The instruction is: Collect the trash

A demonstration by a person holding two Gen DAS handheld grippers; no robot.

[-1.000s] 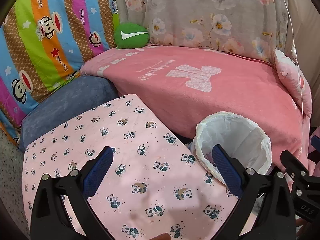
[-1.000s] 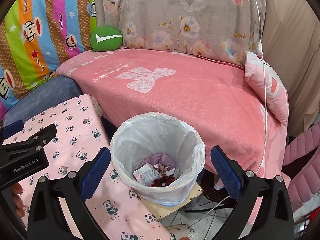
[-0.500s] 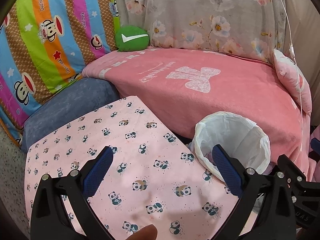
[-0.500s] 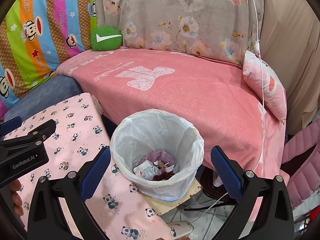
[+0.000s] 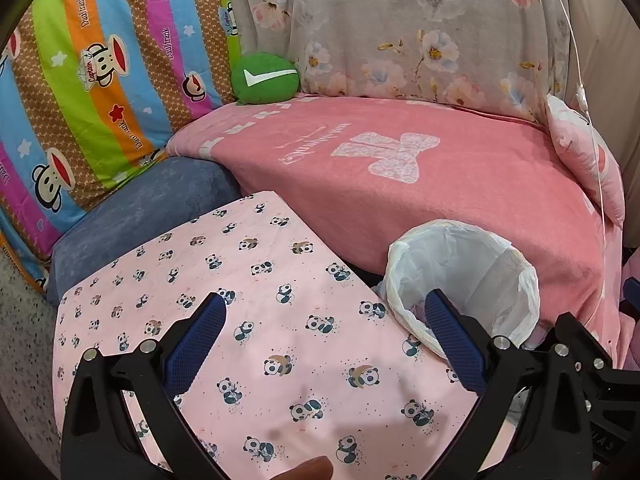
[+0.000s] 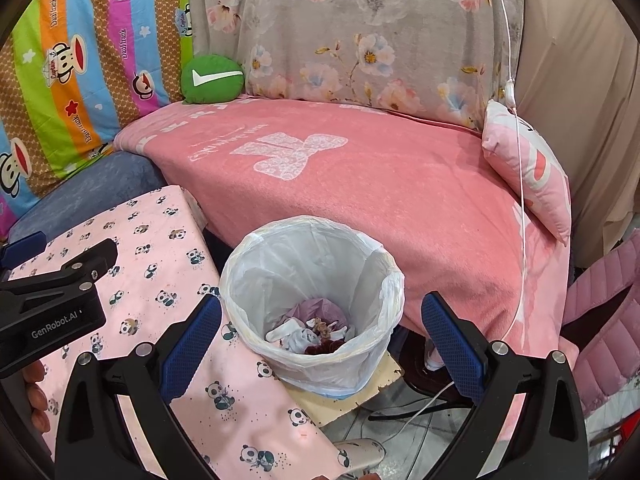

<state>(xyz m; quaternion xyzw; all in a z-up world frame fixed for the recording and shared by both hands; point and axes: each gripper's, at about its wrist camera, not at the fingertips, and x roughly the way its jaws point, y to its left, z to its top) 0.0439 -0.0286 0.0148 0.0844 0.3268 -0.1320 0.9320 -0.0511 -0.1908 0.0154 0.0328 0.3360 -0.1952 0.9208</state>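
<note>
A small bin lined with a white plastic bag (image 6: 312,292) stands on the floor between the panda-print table and the pink sofa. Crumpled white, purple and dark red trash (image 6: 316,332) lies at its bottom. The bin also shows in the left wrist view (image 5: 464,280). My right gripper (image 6: 320,328) is open and empty, hovering above the bin with the bin between its blue pads. My left gripper (image 5: 324,328) is open and empty above the panda-print tablecloth (image 5: 240,280). The left gripper body shows in the right wrist view (image 6: 52,300).
A pink blanket (image 6: 360,184) covers the sofa behind the bin. A green cushion (image 6: 212,78), a striped monkey-print cover (image 6: 72,60), a floral cover (image 6: 360,28) and a pink pillow (image 6: 532,172) surround it. A white cable (image 6: 516,120) hangs at the right. Cords lie on the floor.
Both grippers have drawn back and up slightly, so the bin and table sit a little lower in view. Both stay open and empty.
</note>
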